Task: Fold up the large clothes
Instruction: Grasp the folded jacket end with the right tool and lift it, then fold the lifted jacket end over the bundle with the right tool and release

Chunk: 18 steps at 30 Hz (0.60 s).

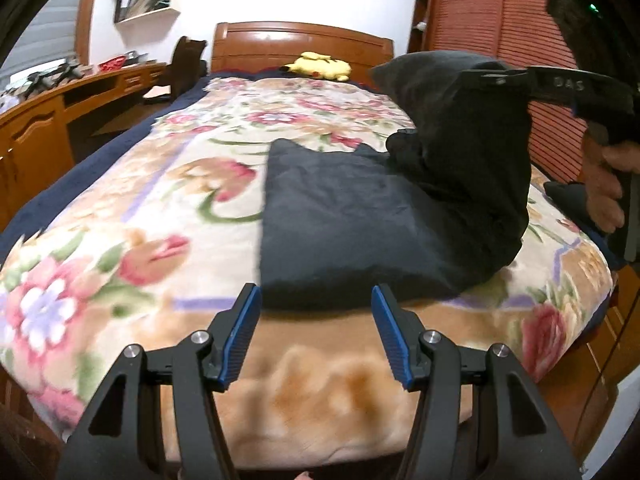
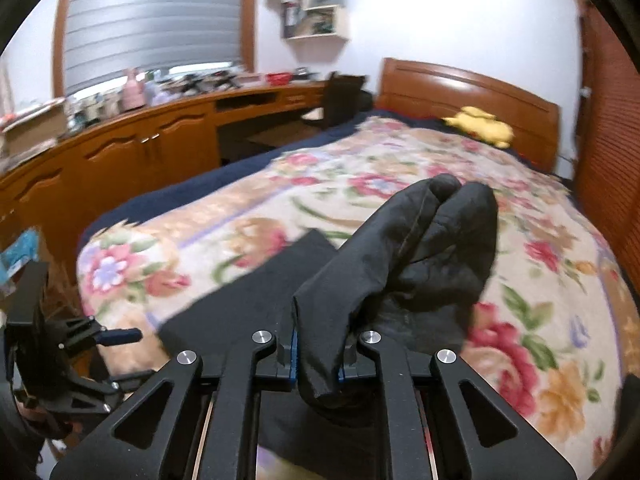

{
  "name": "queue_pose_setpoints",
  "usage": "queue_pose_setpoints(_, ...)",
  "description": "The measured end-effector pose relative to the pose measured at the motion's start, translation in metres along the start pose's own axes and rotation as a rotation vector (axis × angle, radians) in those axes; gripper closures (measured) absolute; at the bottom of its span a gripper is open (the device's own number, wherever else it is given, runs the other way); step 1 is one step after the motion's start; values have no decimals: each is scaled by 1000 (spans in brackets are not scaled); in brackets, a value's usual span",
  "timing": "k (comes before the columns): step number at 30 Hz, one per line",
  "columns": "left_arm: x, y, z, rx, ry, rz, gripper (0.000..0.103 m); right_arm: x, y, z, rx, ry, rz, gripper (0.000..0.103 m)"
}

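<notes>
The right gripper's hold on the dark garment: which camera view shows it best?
The right wrist view. There the right gripper is shut on a bunched fold of the dark garment, seen close up. The left wrist view shows that gripper only from the side, with the cloth hanging below it.

Left gripper (image 1: 316, 300) low in view, blue pads (image 1: 240, 336) apart, nothing between them, tips just short of the near hem of a dark garment (image 1: 332, 220). Garment spread flat straight ahead of the tongs on a floral blanket (image 1: 120, 240); its right part lifted in a hanging bunch, ahead and to the right. Right gripper (image 1: 496, 76) up there, closed on the top of that bunch, a hand (image 1: 604, 184) on its grip at far right. Beyond, a wooden headboard (image 1: 300, 40) with a yellow plush toy (image 1: 320, 65) before it. Off left, a wooden desk (image 1: 60, 112).
</notes>
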<state>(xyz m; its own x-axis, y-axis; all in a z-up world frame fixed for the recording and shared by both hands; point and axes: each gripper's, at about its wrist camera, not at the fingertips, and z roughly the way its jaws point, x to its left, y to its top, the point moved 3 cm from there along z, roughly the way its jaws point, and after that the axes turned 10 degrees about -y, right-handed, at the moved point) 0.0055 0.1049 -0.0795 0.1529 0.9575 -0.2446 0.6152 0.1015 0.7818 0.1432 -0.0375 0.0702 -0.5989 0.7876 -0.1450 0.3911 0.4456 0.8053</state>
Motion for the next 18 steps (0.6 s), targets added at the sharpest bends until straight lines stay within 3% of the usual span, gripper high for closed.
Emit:
queue_pose_setpoints(6, 22, -11, -16, 17, 58, -5, 47, 80, -5, 40, 51, 108, -54, 95)
queue_pose_setpoints(10, 30, -16, -17, 25, 71, -9, 47, 95, -17, 65, 137, 186, -31, 94)
queue_pose_setpoints(12, 30, -16, -15, 29, 69, -10, 47, 94, -20, 66, 155, 184, -32, 90)
queue_pose_setpoints(14, 28, -16, -13, 29, 68, -5, 47, 89, -16, 56, 138, 202, -3, 74)
queue_pose_setpoints(16, 25, -16, -12, 28, 59, -3, 47, 80, -10, 40, 95, 198, 17, 39)
queue_pose_setpoints(18, 21, -13, -11, 18, 50, 3, 46, 67, -3, 20, 39, 171, 21, 32)
